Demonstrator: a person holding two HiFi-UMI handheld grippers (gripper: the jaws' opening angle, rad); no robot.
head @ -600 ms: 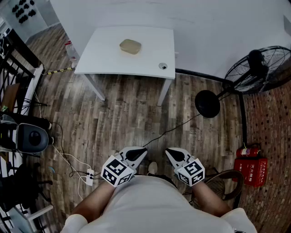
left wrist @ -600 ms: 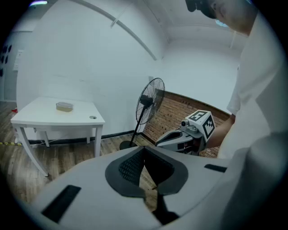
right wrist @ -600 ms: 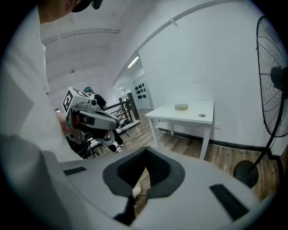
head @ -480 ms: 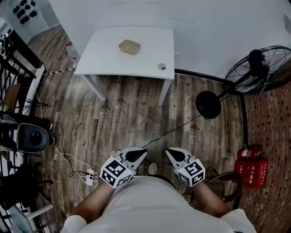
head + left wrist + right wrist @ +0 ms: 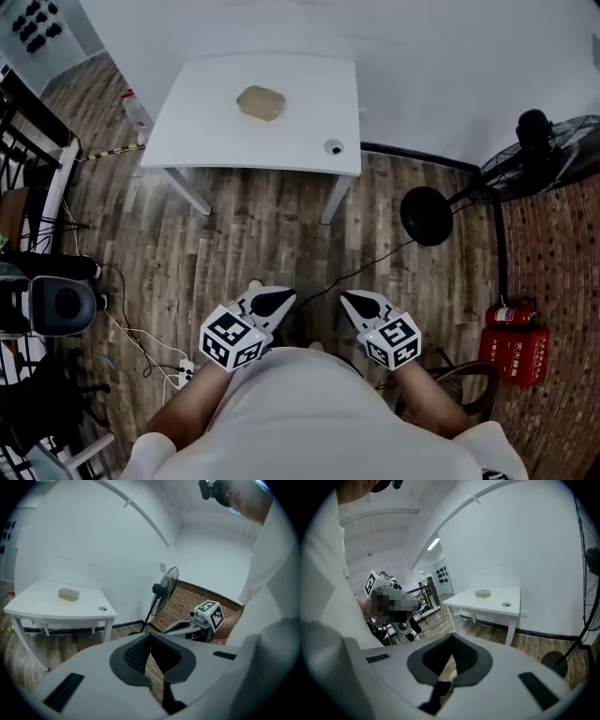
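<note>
L gripper (image 5: 277, 299) and R gripper (image 5: 354, 302): jaws closed tip to tip, nothing between, held at torso over wood-plank floor (image 5: 262, 234). Tan oval container (image 5: 261, 103) sits on white square table (image 5: 314, 117), well apart, ahead.

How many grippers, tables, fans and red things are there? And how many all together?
Grippers: 2, the left gripper and the right gripper
Tables: 1, the white table
Fans: 1, the fan
Red things: 2, the fire extinguisher and the red box
Total: 6
</note>
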